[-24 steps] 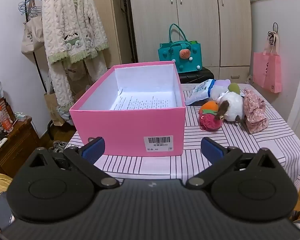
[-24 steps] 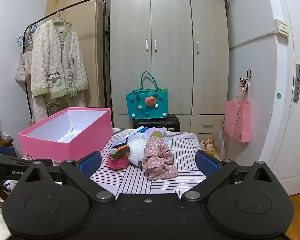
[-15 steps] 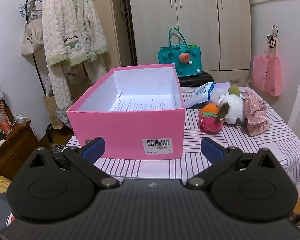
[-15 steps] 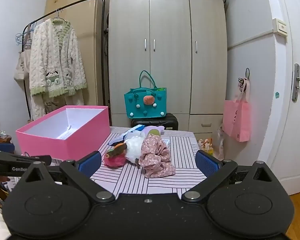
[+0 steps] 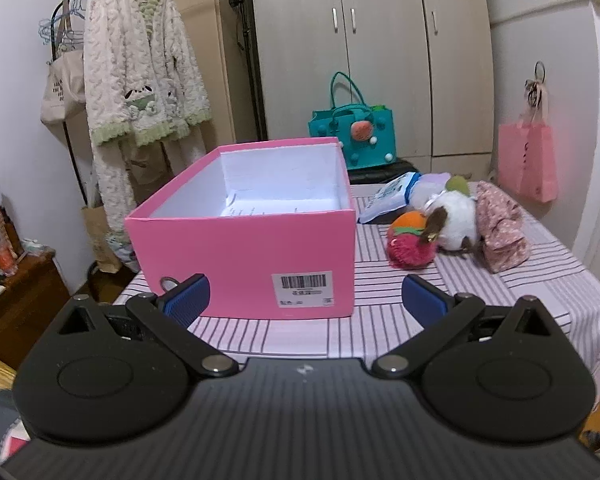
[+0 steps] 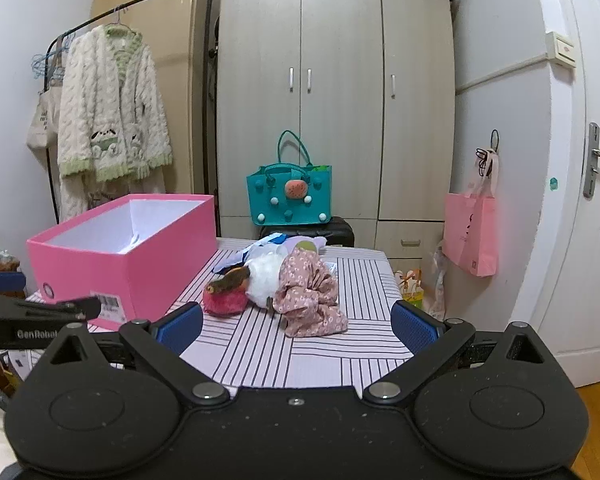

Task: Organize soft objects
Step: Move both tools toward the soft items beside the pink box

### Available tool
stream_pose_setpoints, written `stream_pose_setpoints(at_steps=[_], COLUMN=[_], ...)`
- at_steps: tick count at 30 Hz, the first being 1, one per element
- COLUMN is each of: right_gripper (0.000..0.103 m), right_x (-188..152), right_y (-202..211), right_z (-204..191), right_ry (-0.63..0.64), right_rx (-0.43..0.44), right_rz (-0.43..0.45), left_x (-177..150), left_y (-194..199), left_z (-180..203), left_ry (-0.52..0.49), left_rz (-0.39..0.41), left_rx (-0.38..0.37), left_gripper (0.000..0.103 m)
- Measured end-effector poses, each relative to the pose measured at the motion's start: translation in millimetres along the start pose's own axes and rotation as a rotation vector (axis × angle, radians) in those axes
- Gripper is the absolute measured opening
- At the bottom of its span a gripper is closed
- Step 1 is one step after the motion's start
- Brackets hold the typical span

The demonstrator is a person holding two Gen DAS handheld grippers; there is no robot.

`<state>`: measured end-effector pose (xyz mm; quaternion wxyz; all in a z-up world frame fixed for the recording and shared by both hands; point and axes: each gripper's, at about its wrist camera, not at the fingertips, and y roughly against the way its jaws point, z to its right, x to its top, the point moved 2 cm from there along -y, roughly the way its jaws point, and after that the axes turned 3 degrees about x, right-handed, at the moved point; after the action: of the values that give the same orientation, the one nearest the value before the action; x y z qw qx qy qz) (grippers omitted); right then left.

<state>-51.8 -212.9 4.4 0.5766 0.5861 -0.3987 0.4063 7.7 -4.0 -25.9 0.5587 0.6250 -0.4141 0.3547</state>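
The left gripper point(image 5: 304, 294) stood released, its jaws framing the open pink cardboard box point(image 5: 244, 256) just ahead. The right gripper point(image 6: 296, 322) also gaped empty, the heap of plush toys and floral cloth point(image 6: 288, 284) lying ahead between its jaws on the striped table point(image 6: 340, 356).

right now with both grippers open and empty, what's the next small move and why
Probably ease the right gripper forward to the crumpled pink floral cloth: it is the nearest soft item, lying loose on the striped tablecloth, and the open pink cardboard box holds only paper.

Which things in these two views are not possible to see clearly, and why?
- Floor of the pink box: left wrist view, near wall hides most; the paper's print is too small.
- Blue packet: right wrist view, mostly behind the white plush.
- Left tool: right wrist view, cut by the left edge.
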Motion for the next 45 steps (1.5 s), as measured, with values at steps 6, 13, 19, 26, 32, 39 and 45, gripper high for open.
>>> stream_pose_setpoints(at_steps=[6,13,19,26,32,39,45], right_gripper=[0.102,0.102,0.102,0.102,0.102,0.102,0.102], right_x=[-1,-2,2,18,29,41,51], right_y=[3,2,2,3,1,-2,2], right_z=[-1,1,2,6,9,8,3], right_ry=[0.005,0.003,-0.008,0.015,0.019,0.036,0.065], right_rx=[0.004,-0.003,-0.026,-0.037,0.026,0.141,0.222], right_rz=[0.000,0.002,-0.014,-0.030,-0.072,-0.116,-0.137], left_x=[-3,-4,-3,12,26,42,51], left_y=[2,0,1,-1,1,6,14], left_z=[-4,-5,-8,-13,-13,-11,-14], left_ry=[0.027,0.011,0.022,0.046,0.024,-0.037,-0.046], left_rz=[0.005,-0.015,-0.029,-0.075,-0.098,-0.118,-0.118], left_rx=[-0.013,-0.015,-0.015,-0.062,-0.069,-0.104,-0.110], left_gripper=[0.103,0.103,0.103,0.103,0.103,0.103,0.103])
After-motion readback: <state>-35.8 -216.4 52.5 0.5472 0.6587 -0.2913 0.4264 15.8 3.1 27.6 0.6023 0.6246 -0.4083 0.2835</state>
